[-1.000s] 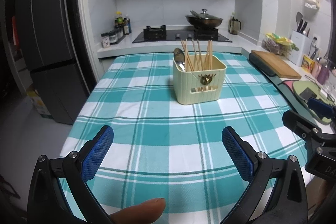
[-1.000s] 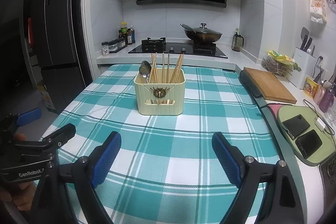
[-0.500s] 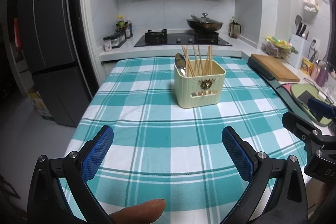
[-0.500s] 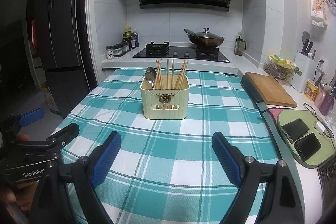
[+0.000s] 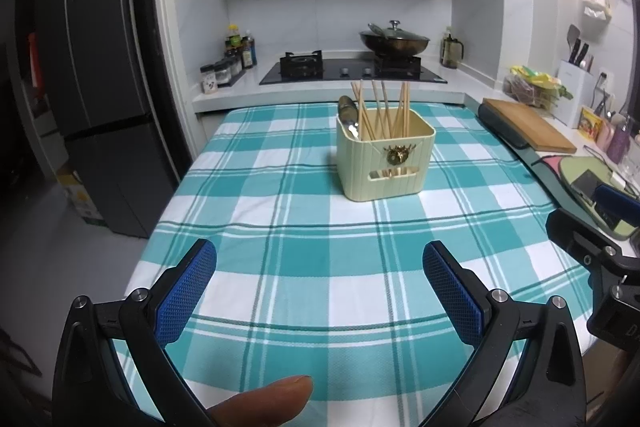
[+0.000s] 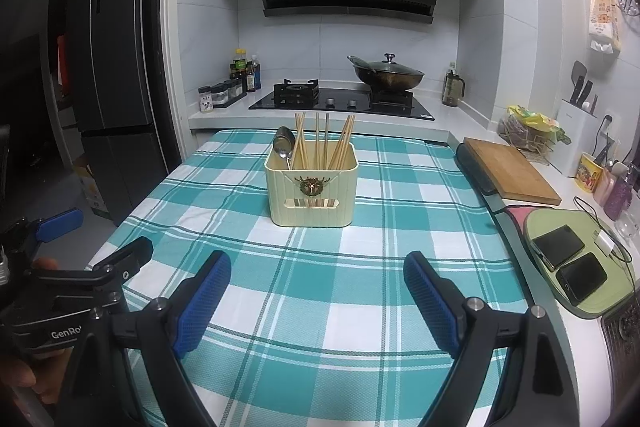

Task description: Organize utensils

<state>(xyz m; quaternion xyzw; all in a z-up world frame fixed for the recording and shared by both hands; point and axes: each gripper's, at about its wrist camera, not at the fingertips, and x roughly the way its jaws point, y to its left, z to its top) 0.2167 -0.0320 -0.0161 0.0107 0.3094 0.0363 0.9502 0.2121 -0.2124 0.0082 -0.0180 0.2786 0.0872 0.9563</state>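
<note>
A cream utensil holder (image 5: 386, 159) stands on the teal checked tablecloth (image 5: 304, 247); it also shows in the right wrist view (image 6: 313, 193). Several wooden chopsticks (image 5: 382, 111) and a metal spoon (image 5: 347, 111) stand upright in it; the chopsticks (image 6: 324, 141) and spoon (image 6: 283, 143) show in the right wrist view too. My left gripper (image 5: 320, 287) is open and empty, well short of the holder. My right gripper (image 6: 318, 301) is open and empty, also well short of it. Each gripper shows at the edge of the other's view.
A stove with a lidded wok (image 6: 386, 75) and spice jars (image 6: 222, 93) line the back counter. A wooden cutting board (image 6: 510, 169), two phones on a green mat (image 6: 570, 261) and a knife block (image 6: 576, 121) are on the right. A fridge (image 6: 108, 67) stands left.
Both grippers have drawn back and up from the holder, which now looks smaller and farther away. Both stay open and empty.
</note>
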